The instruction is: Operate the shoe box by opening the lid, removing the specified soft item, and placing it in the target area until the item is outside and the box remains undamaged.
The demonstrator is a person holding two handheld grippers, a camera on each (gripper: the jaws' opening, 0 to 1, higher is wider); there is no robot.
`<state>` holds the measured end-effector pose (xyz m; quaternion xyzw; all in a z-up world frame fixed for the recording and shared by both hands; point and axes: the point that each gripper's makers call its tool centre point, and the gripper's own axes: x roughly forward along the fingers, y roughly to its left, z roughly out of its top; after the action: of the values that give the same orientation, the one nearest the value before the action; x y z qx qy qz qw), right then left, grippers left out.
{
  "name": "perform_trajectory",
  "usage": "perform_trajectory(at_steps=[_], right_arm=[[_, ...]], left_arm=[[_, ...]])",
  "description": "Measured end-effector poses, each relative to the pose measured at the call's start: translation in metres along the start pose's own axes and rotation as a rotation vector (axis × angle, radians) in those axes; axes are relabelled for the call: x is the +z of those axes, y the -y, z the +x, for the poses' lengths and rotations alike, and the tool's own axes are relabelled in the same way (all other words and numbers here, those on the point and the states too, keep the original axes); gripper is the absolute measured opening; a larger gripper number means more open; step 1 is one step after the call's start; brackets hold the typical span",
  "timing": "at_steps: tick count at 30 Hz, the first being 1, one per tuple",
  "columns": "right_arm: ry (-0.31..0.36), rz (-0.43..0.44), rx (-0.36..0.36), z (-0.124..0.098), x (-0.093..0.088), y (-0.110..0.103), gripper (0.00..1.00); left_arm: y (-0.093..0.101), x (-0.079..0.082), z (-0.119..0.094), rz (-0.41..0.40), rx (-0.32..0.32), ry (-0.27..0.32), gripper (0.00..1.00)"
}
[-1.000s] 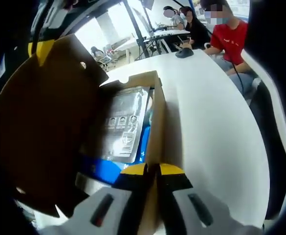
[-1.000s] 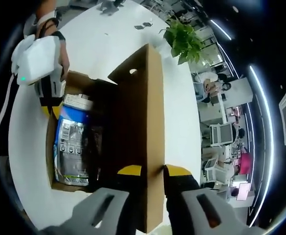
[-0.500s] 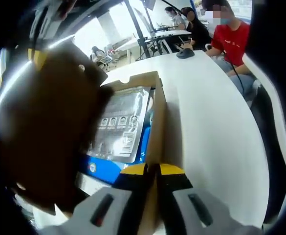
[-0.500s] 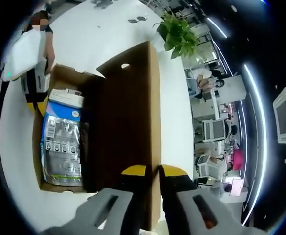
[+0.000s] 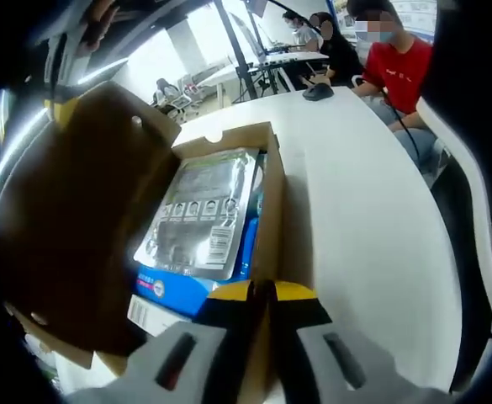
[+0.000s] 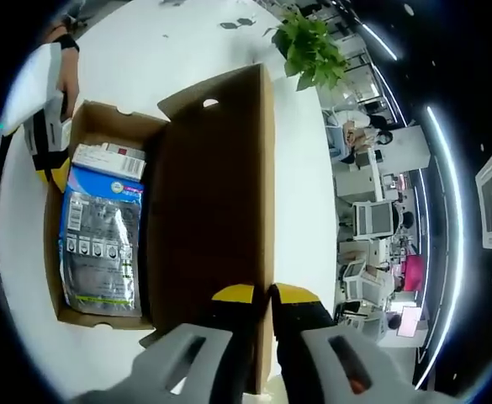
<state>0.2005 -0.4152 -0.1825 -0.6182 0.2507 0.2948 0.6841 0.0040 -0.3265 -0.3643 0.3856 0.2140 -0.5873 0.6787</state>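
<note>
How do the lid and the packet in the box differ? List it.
The lid is plain brown cardboard; the packet is shiny silver and blue with print. The lid stands raised, pinched by the right gripper; the packet lies flat inside the box, ungripped. The lid looks larger than the packet. Both are flat and rectangular.

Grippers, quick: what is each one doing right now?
Left gripper: jaws shut on the box wall.
Right gripper: jaws shut on the lid.
</note>
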Motion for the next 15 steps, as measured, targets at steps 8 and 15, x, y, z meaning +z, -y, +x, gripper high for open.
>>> perform_trajectory(at_steps=[8,15], right_arm=[[-0.011,0.005,0.066,0.01,-0.001,0.003,0.05],[-0.018,0.02,0.128,0.025,-0.006,0.007,0.05]], left_arm=[[0.001,0.002,0.0,0.003,-0.009,0.007,0.07],[0.0,0.001,0.001,-0.007,-0.016,0.0,0.07]])
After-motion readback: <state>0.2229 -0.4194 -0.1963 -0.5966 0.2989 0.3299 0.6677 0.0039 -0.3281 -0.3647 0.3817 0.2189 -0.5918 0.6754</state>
